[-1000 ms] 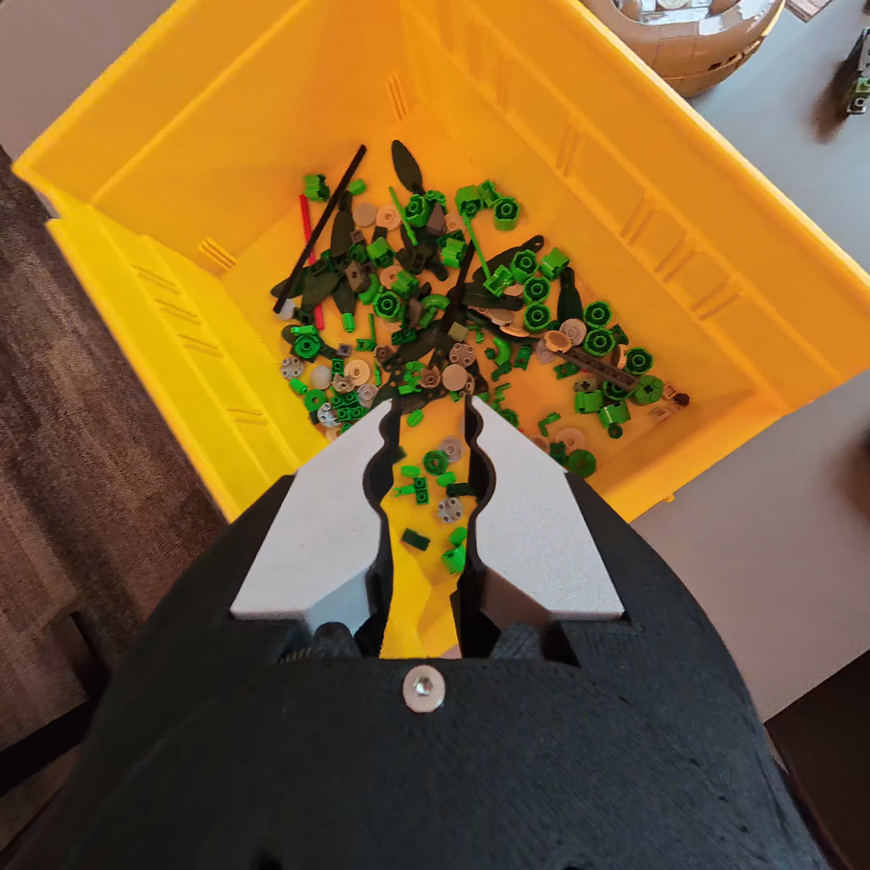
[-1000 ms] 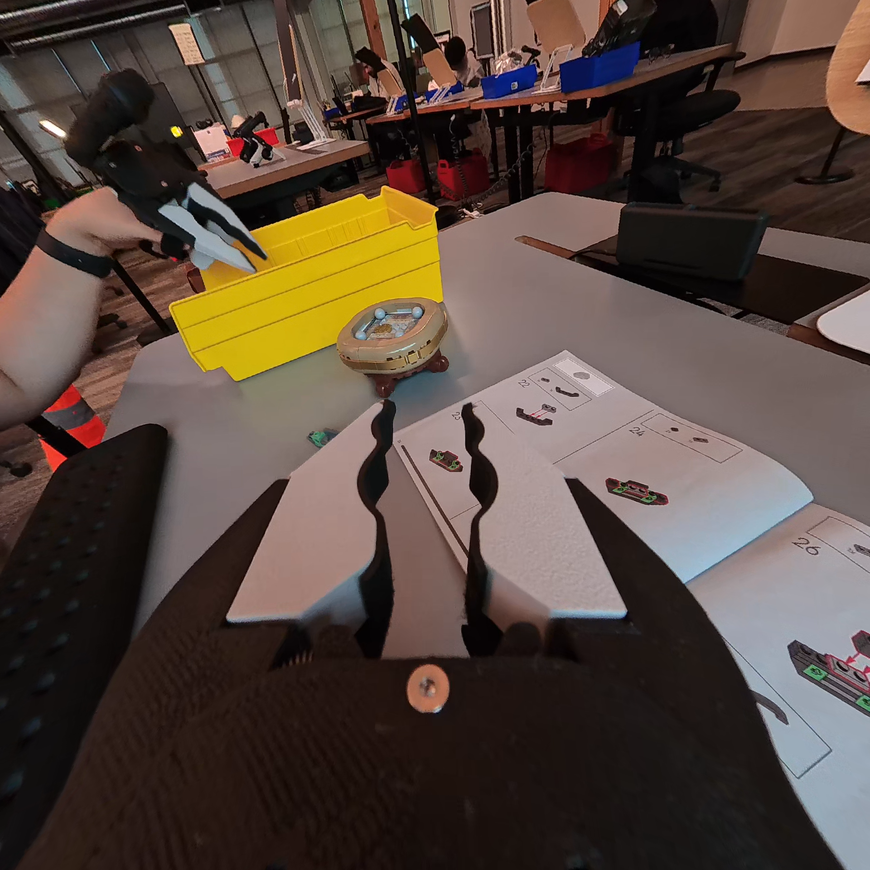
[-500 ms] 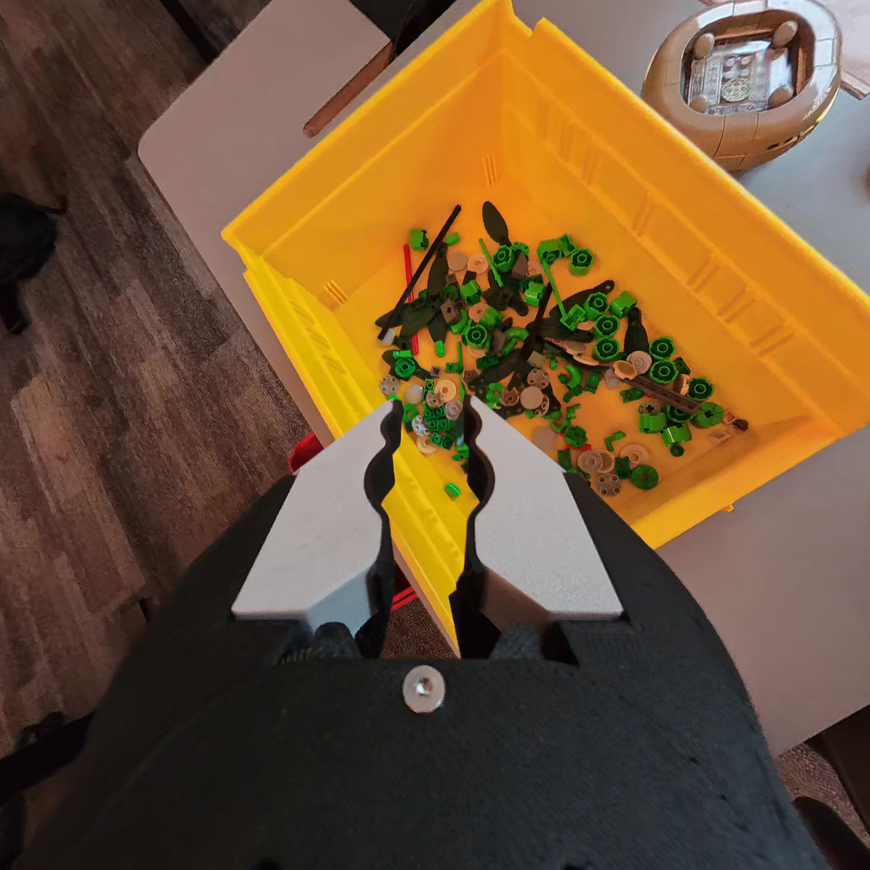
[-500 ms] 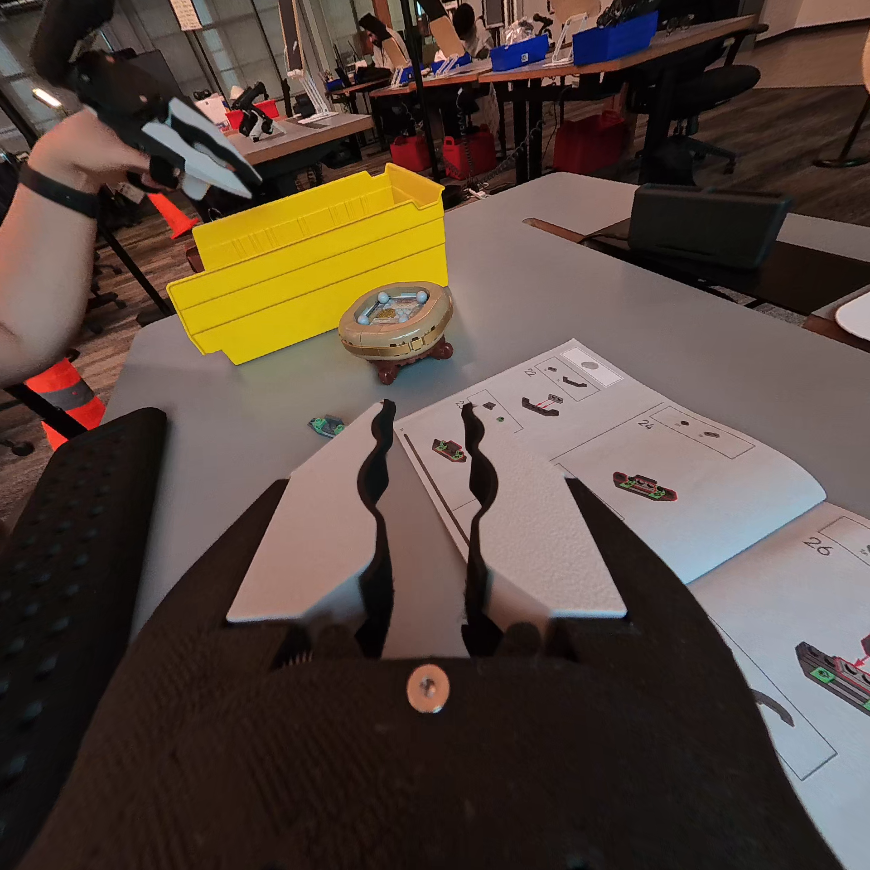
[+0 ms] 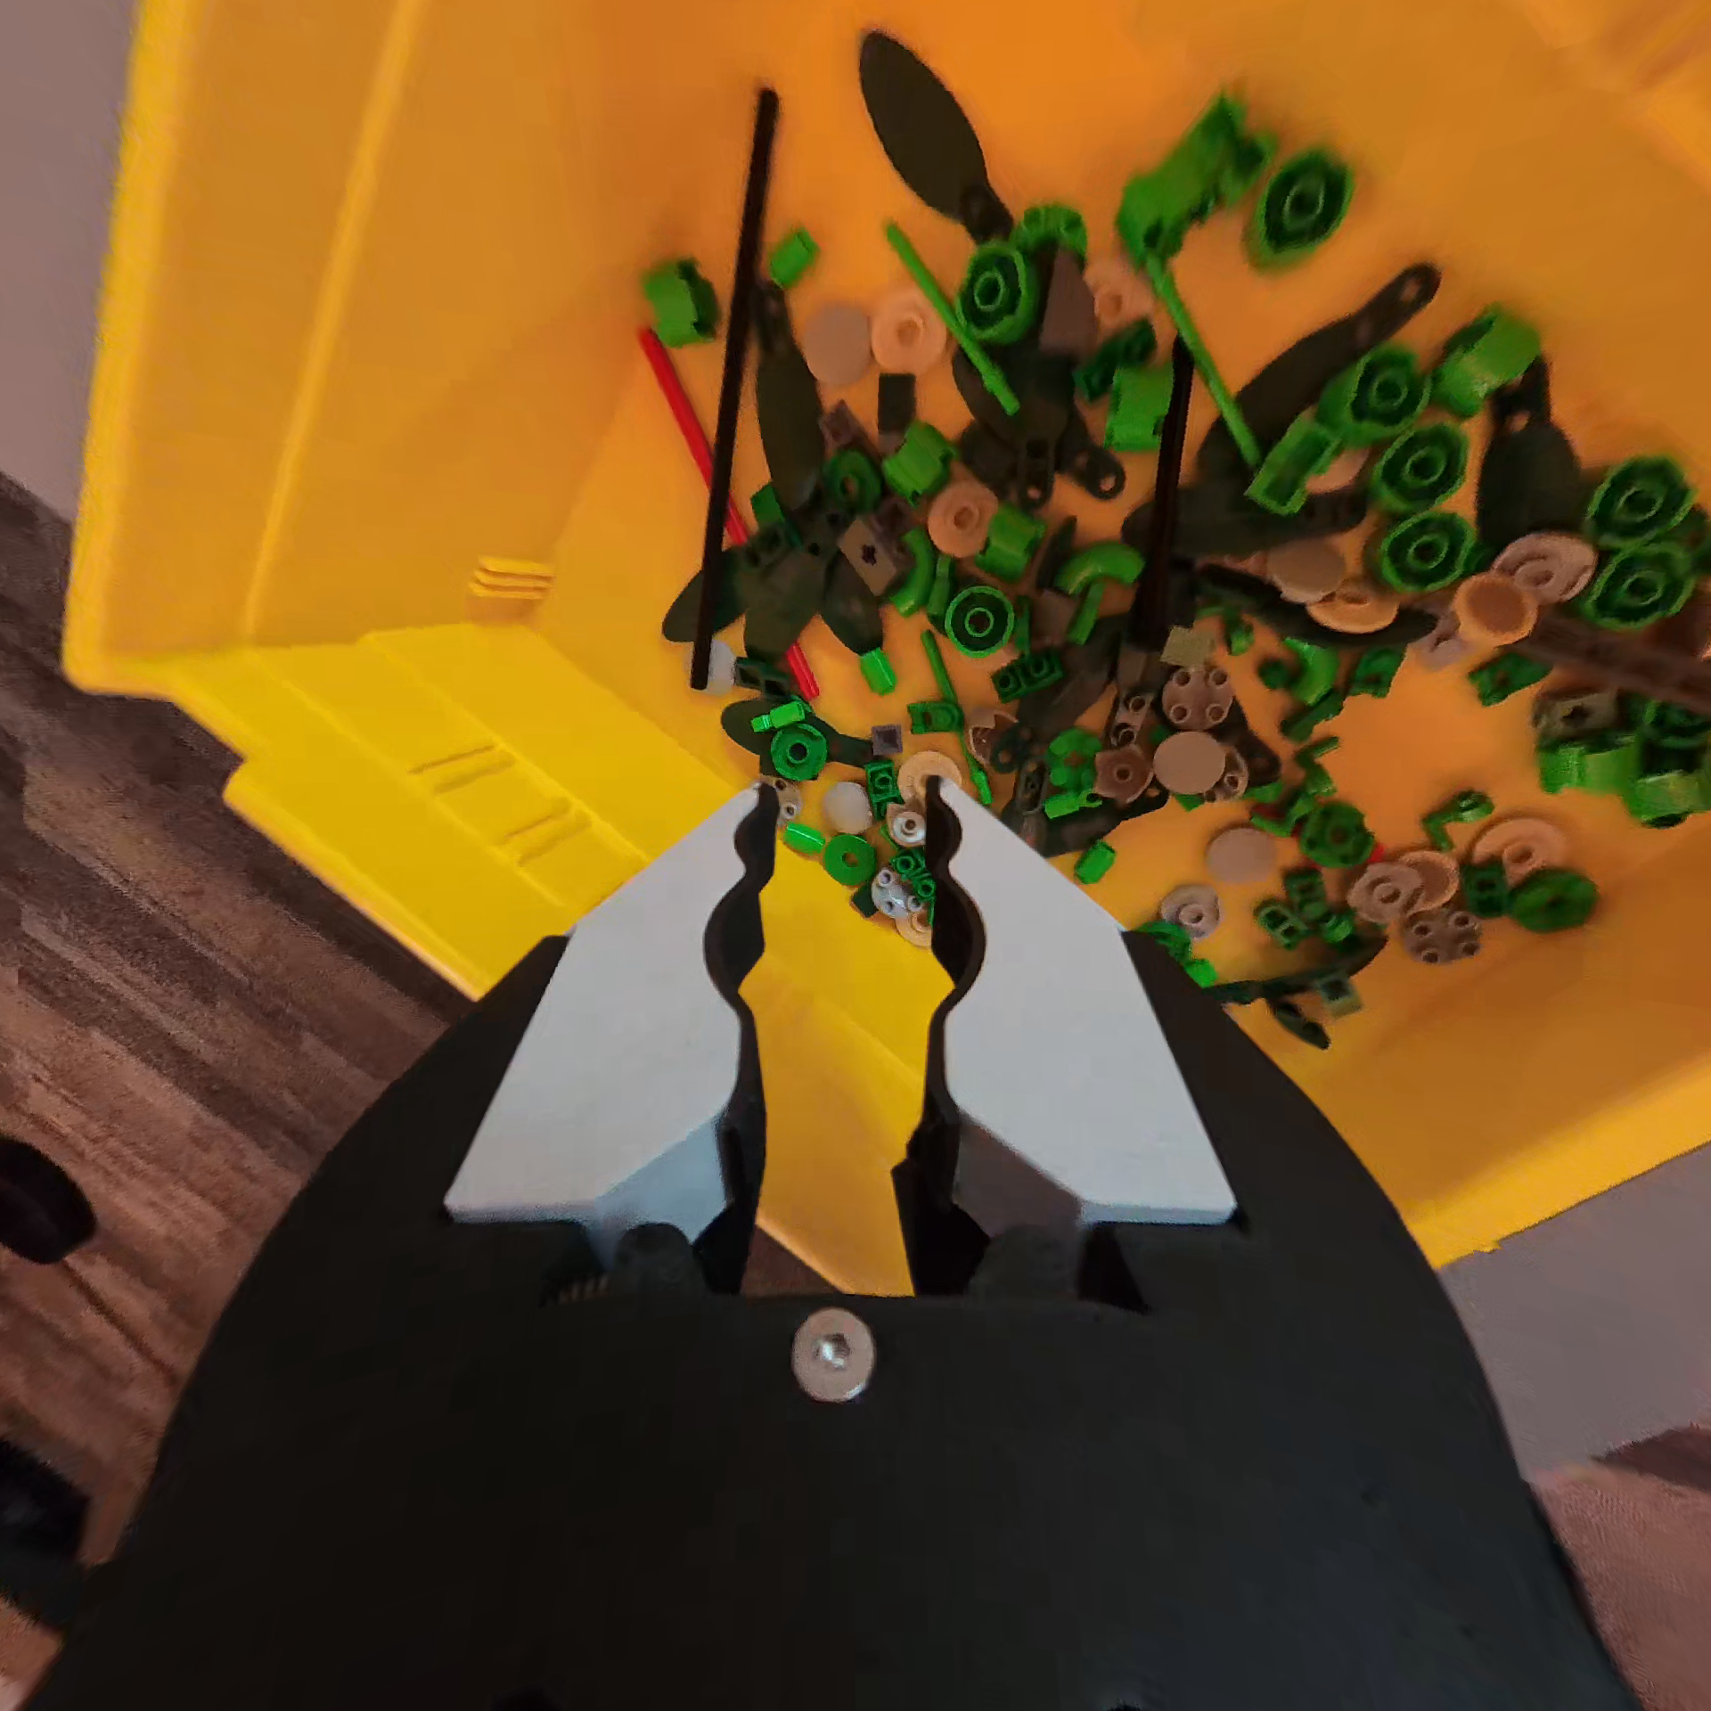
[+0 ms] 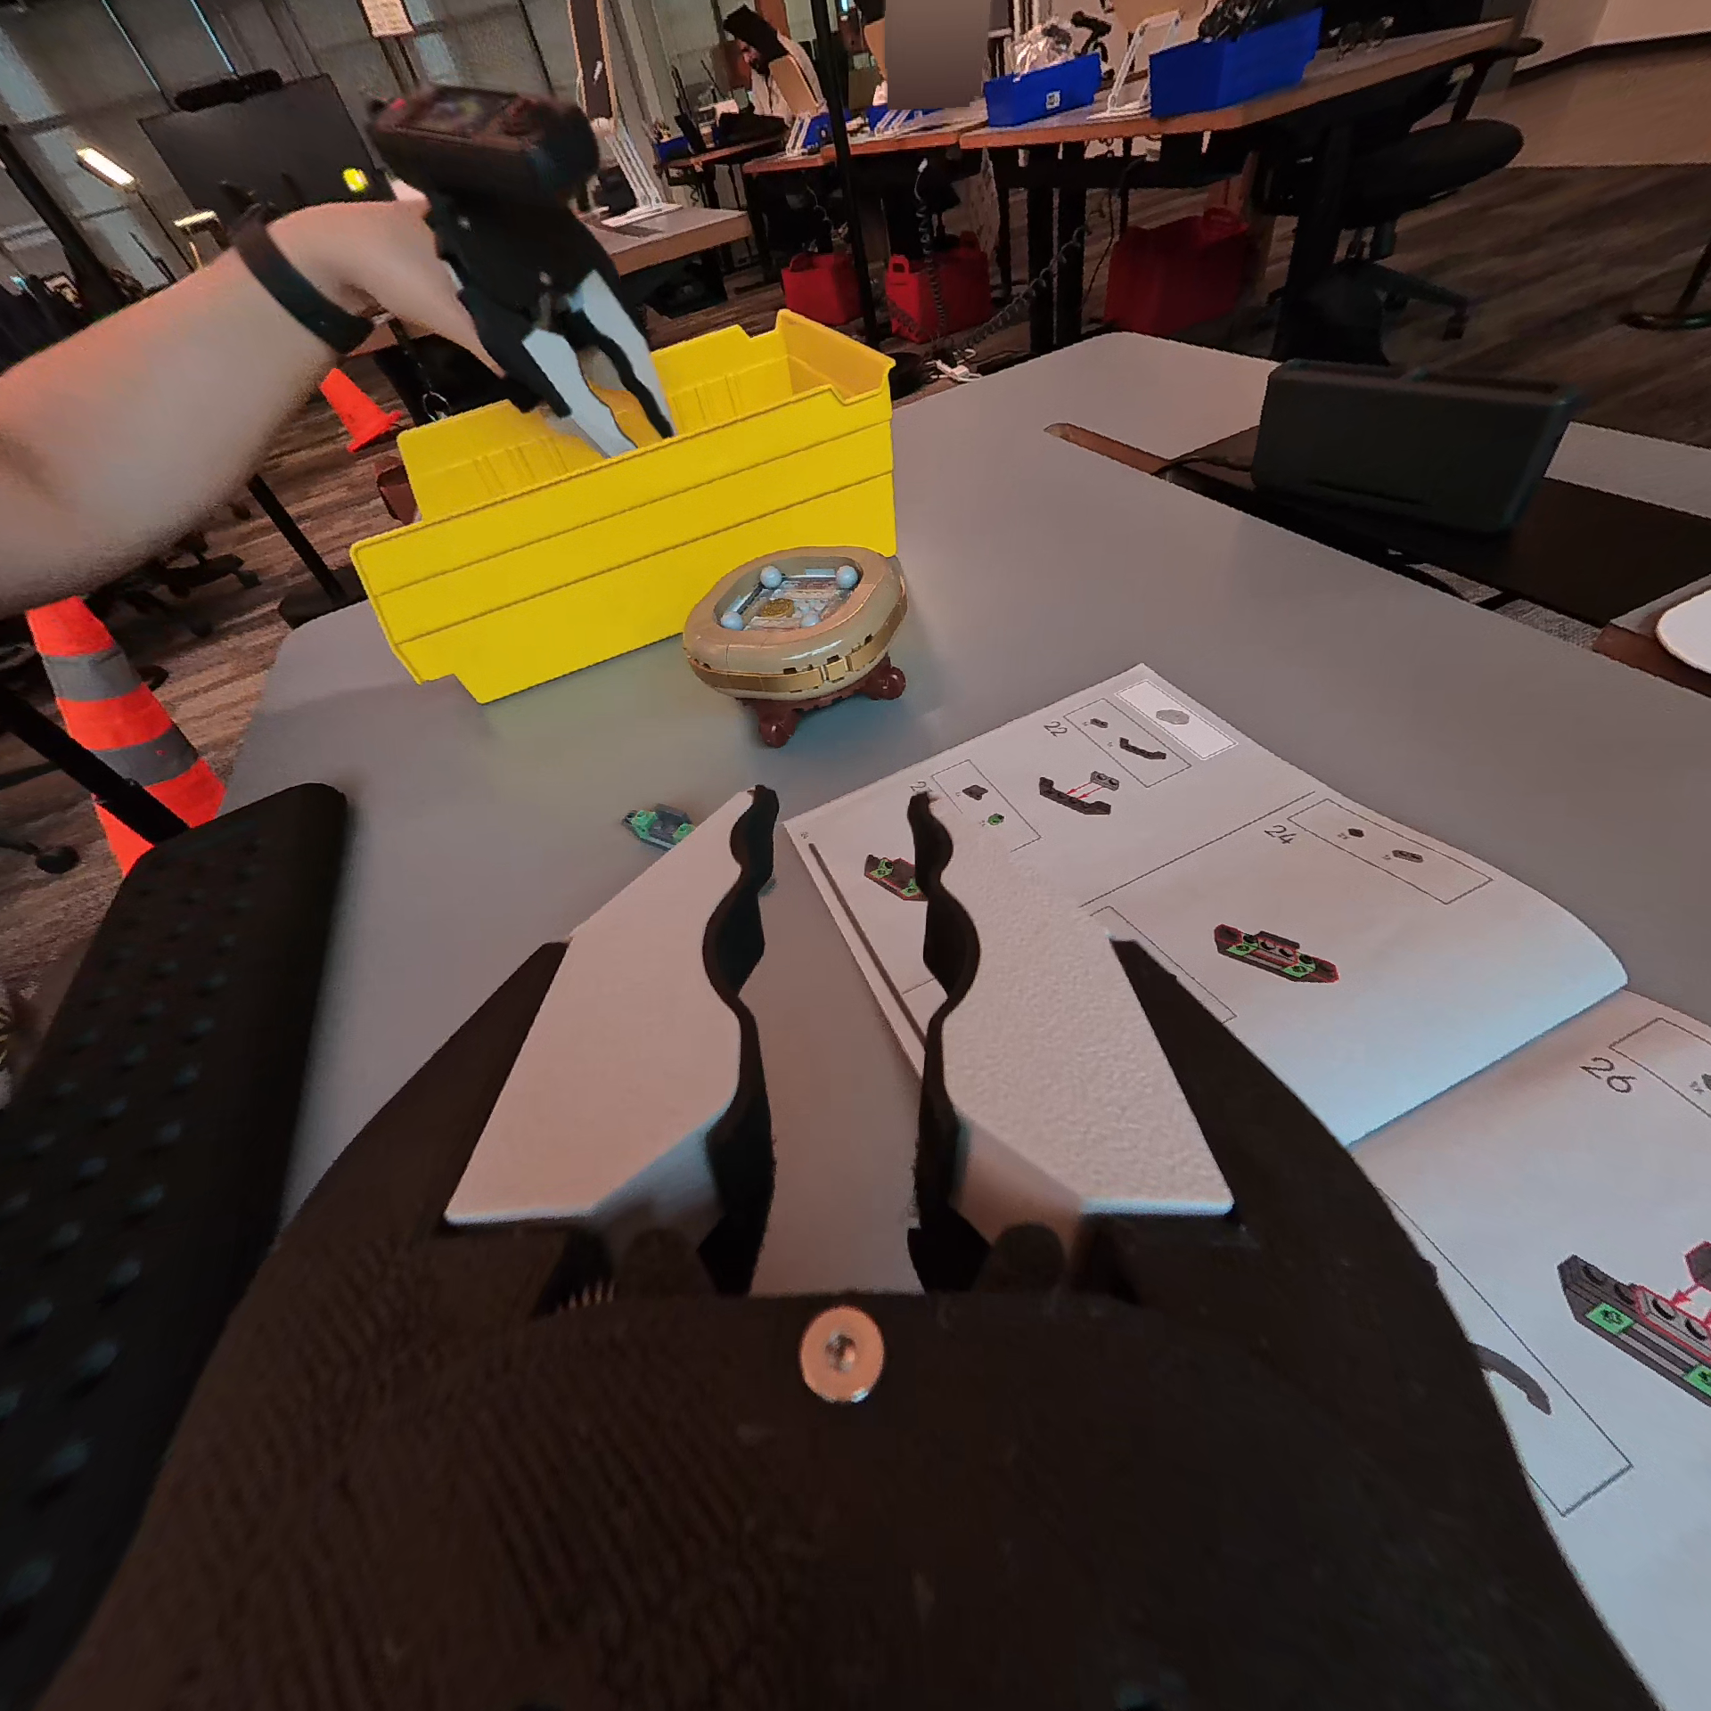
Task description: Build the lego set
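Left gripper [image 5: 844, 798] reaches down inside the yellow bin [image 5: 305, 389], fingers parted with nothing between them, tips over the small loose pieces [image 5: 880, 861] at the near edge of the heap. Likely the picking step: the gap looks set for one small part, not a scoop.

Bin holds the loose lego: green rounds, tan discs, dark leaf shapes, a long black rod [image 5: 736, 389] at 11 o'clock of the tips, and a red rod [image 5: 685, 407] beside it. Pieces lie crowded and overlapping, so a clean single grab looks difficult.

Right gripper [image 6: 838, 805] hangs over the bench [image 6: 1157, 555], fingers apart and empty, probably waiting to receive or brace. The open instruction booklet [image 6: 1250, 907] lies at its 1 o'clock. The tan round model [image 6: 794, 630] stands just beside the bin's front wall; a small green sub-assembly [image 6: 659, 822] rests at 10 o'clock of the right tips.
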{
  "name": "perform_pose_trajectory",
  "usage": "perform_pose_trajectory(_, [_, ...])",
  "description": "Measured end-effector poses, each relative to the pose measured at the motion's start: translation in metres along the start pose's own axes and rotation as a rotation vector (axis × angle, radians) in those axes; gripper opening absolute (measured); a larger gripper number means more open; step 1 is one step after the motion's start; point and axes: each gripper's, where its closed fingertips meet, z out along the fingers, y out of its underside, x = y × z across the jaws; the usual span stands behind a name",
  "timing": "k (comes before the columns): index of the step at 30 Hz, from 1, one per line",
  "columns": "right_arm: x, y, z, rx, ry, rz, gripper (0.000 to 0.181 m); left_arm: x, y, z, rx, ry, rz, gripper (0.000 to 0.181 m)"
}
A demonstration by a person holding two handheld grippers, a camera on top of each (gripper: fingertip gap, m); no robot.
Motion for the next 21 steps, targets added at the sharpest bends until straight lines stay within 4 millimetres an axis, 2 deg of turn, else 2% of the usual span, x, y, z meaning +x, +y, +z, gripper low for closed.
perform_pose_trajectory(1, [-0.001, 0.001, 0.0, -0.006, -0.002, -0.003, 0.029, 0.002, 0.0, 0.004, -0.014, 0.013, 0.041, 0.031])
perform_pose_trajectory(3, [-0.003, 0.001, 0.0, -0.01, -0.006, -0.011, 0.029, 0.008, 0.0, 0.012, -0.045, 0.05, 0.132, 0.031])
perform_pose_trajectory(11, [-0.011, -0.003, 0.0, -0.004, -0.035, -0.017, 0.029, 0.003, 0.001, 0.029, -0.139, 0.032, 0.492, 0.023])
perform_pose_trajectory(15, [-0.015, -0.004, 0.001, -0.005, -0.048, -0.024, 0.029, 0.002, 0.006, 0.033, -0.2, 0.064, 0.532, 0.024])
perform_pose_trajectory(21, [-0.017, 0.0, 0.002, -0.033, -0.046, -0.046, 0.029, 0.002, 0.001, 0.035, -0.186, 0.084, 0.534, 0.018])
